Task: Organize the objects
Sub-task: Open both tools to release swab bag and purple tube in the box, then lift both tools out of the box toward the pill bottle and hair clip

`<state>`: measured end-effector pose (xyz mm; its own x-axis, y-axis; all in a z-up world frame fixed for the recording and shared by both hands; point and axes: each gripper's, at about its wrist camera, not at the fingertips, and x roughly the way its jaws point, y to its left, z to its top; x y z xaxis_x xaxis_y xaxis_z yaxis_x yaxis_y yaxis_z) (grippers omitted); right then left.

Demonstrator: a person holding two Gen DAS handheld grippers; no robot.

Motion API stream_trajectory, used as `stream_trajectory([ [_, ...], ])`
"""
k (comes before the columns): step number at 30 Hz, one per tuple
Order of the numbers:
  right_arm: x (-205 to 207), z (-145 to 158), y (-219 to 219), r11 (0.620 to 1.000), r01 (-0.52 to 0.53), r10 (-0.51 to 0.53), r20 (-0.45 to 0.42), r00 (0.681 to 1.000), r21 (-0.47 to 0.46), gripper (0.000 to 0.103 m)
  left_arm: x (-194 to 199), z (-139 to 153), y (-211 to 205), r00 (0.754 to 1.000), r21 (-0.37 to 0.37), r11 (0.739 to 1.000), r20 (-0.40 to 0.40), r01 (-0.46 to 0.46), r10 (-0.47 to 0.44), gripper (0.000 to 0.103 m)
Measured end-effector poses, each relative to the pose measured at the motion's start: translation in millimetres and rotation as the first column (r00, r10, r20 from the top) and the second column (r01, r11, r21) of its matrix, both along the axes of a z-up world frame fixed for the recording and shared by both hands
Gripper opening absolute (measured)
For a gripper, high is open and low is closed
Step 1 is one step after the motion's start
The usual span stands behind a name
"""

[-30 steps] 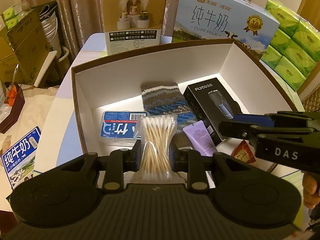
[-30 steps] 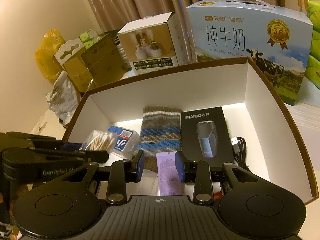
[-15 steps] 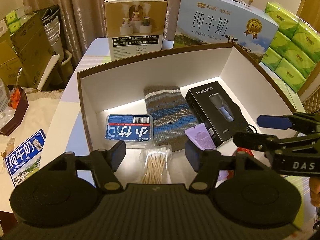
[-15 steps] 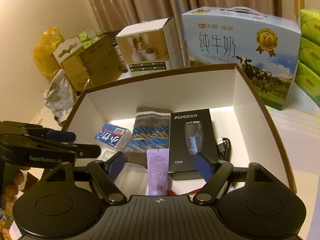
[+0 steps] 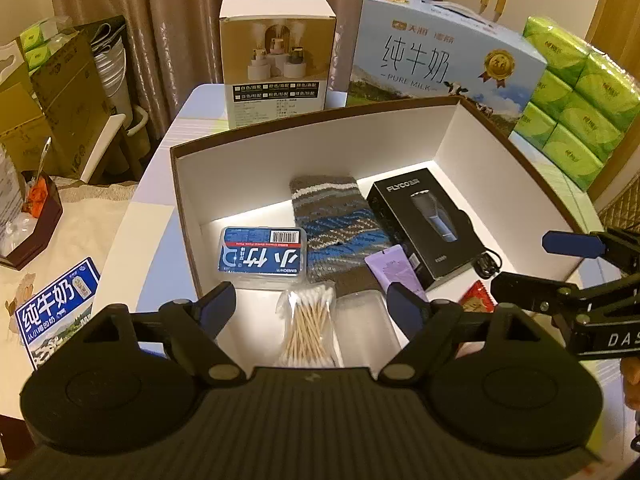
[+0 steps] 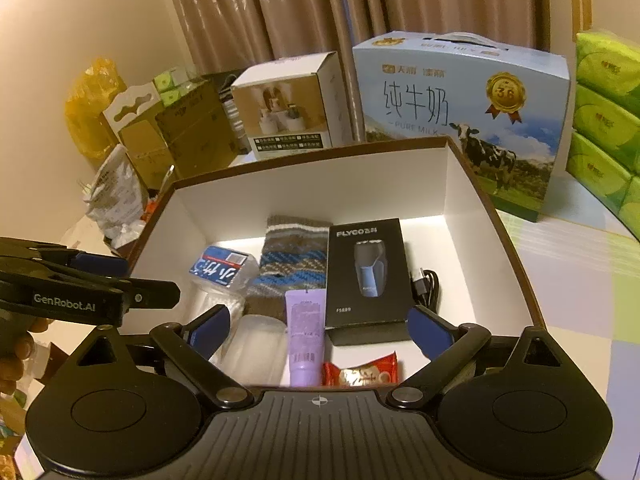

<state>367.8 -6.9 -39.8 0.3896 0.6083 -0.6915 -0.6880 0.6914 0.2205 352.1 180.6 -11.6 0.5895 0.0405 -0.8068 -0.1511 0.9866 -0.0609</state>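
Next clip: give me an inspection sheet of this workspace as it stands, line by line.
Surface: pale table, patterned cloth at right.
Job's things: open box holding cotton swabs, blue floss-pick case, knitted sock, purple tube, black FLYCO shaver box, clear case, red snack packet.
Clutter: humidifier box, milk carton, green tissue packs.
Grippers: left gripper and right gripper both opening, nothing between the jaws.
Cables: black cable beside the shaver box.
Surroundings: brown curtains, cardboard cartons.
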Motion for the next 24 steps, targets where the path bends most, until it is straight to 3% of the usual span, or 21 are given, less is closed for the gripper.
stream_trajectory([
  [15,-37,16,-38,0.996,0.063,-0.062,-0.009,0.998,0.063,0.096,-54,29,-11,0.998,-0.014,1.0,0.07,-0.002,0.003,0.084],
  [24,-66,16,-58,0.996,0.07,-0.069,-0.025,0.997,0.062,0.096,-90,32,-19,0.998,-0.045,0.999,0.065,-0.02,0.023,0.084],
])
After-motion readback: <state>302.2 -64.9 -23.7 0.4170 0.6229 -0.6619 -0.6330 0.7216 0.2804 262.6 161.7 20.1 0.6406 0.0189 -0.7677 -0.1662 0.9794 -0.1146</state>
